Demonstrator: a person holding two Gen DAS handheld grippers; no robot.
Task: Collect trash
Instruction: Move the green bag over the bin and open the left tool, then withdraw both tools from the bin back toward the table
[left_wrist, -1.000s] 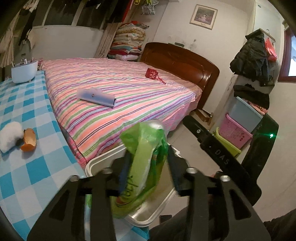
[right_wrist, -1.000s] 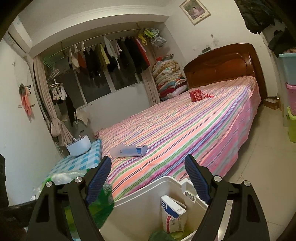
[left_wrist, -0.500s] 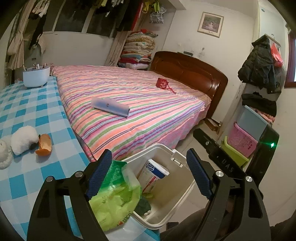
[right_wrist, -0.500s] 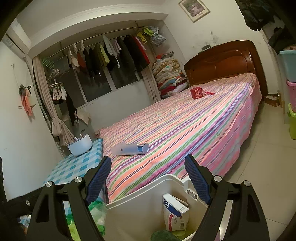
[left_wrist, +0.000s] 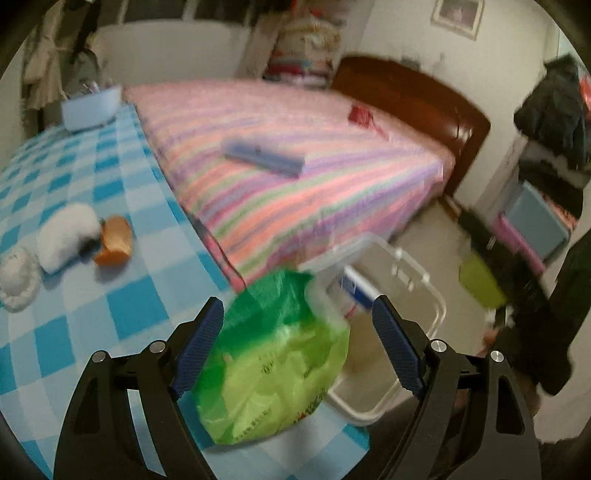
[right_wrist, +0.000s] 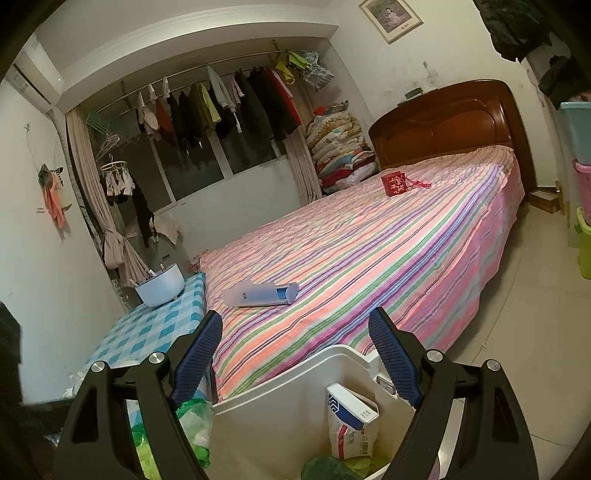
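Lying loose between spread jaws of left gripper (left_wrist: 297, 319), just opened, pads clear of it: green plastic bag (left_wrist: 275, 363), on edge of blue-checked counter (left_wrist: 92, 306) beside white bin (right_wrist: 280, 417). Inside bin: blue-and-white carton (right_wrist: 351, 424). Right gripper (right_wrist: 295, 334): jaws spread, nothing between them, above bin. On counter: orange peel (left_wrist: 114, 240), white wads (left_wrist: 66, 236).
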